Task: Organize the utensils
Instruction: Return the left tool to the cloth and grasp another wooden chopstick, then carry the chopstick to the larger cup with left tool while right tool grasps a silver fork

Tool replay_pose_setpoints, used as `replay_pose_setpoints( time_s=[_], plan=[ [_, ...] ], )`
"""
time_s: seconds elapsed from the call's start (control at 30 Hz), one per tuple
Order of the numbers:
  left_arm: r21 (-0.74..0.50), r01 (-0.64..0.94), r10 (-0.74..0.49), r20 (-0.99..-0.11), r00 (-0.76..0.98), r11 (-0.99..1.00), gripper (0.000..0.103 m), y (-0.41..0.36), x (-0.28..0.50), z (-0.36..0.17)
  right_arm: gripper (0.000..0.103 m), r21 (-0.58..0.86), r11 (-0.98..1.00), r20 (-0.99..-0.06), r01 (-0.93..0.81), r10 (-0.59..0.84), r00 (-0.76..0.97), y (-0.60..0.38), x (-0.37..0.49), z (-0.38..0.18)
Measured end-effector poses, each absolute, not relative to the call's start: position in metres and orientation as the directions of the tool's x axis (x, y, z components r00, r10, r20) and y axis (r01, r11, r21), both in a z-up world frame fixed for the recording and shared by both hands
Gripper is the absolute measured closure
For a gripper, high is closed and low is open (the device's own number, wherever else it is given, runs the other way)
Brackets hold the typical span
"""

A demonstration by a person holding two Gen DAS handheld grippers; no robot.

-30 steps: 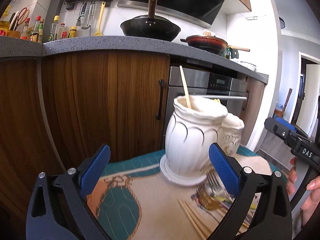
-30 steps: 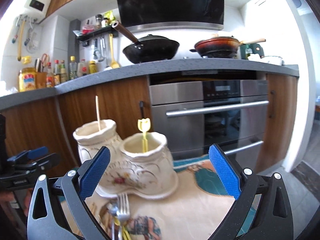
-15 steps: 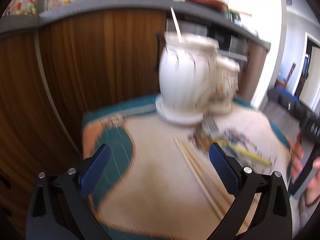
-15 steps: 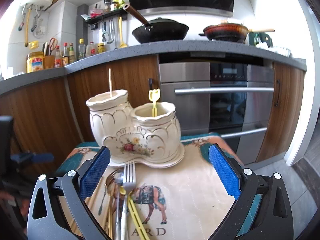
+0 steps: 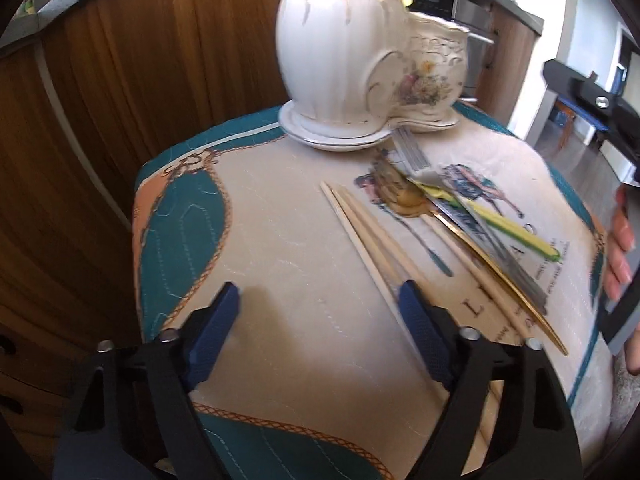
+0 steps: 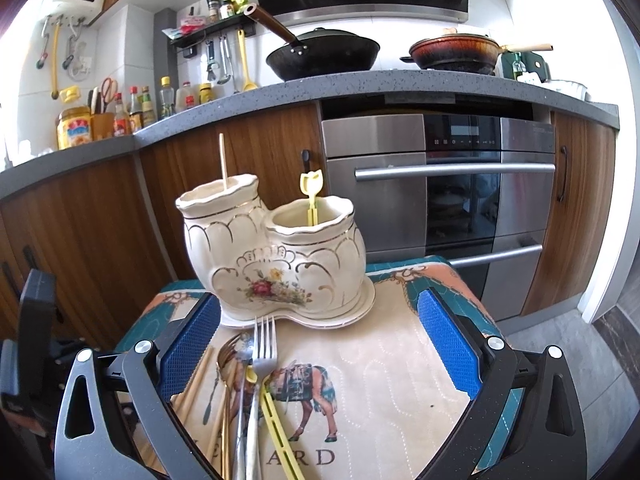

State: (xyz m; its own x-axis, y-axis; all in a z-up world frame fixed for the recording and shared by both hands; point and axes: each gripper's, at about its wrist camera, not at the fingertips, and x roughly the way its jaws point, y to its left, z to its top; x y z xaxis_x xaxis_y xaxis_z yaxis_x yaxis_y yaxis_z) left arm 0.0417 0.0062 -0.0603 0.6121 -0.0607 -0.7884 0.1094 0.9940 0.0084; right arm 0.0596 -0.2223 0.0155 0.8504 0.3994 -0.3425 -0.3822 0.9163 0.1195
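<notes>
1. A cream, gilt-trimmed ceramic double-pot utensil holder [image 6: 276,256] with a painted flower spray is seen standing on its own saucer at the far edge of a quilted teal, beige and orange table cover [image 6: 384,372]; a pale wooden chopstick [image 6: 223,162] is stood upright in its taller left pot, and a yellow plastic utensil with a tulip-shaped top [image 6: 311,196] in its lower right pot.
2. Loose utensils are laid on the cover just in front of the holder: a silver metal fork [image 6: 262,344] with its tines almost touching the saucer; a gold metal spoon [image 5: 408,196]; a flat yellow plastic utensil [image 6: 278,428]; a bundle of pale wooden chopsticks [image 5: 360,224] nearer the cover's left edge.
3. The left gripper [image 5: 320,320] is held low over the cover's near left part, its blue-padded fingers spread wide with nothing gripped; the right pad is seen above the chopsticks' near ends, contact not being clear.
4. The right gripper [image 6: 320,344] is held above the cover's near edge, fingers wide apart and empty; the fork and spoon are framed between them.
</notes>
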Motion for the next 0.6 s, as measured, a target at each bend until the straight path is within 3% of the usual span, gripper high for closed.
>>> replay_pose_setpoints(
  time_s=[0.23, 0.5, 0.6],
  plan=[
    [0.033, 0.116, -0.045, -0.795, 0.605, 0.993, 0.044, 0.006, 0.052, -0.058, 0.005, 0.136, 0.918, -0.352, -0.374, 0.397, 0.847, -0.226, 0.061, 0.015],
    [0.005, 0.121, -0.07, -0.794, 0.603, 0.993, 0.099, 0.023, 0.059, -0.055, 0.005, 0.086, 0.923, -0.395, -0.374, 0.376, 0.838, -0.219, 0.063, 0.009],
    [0.025, 0.124, -0.057, -0.788, 0.614, 0.992, 0.099, 0.027, 0.055, -0.054, 0.005, 0.065, 0.923, -0.421, -0.378, 0.369, 0.828, -0.214, 0.066, 0.005]
  ],
)
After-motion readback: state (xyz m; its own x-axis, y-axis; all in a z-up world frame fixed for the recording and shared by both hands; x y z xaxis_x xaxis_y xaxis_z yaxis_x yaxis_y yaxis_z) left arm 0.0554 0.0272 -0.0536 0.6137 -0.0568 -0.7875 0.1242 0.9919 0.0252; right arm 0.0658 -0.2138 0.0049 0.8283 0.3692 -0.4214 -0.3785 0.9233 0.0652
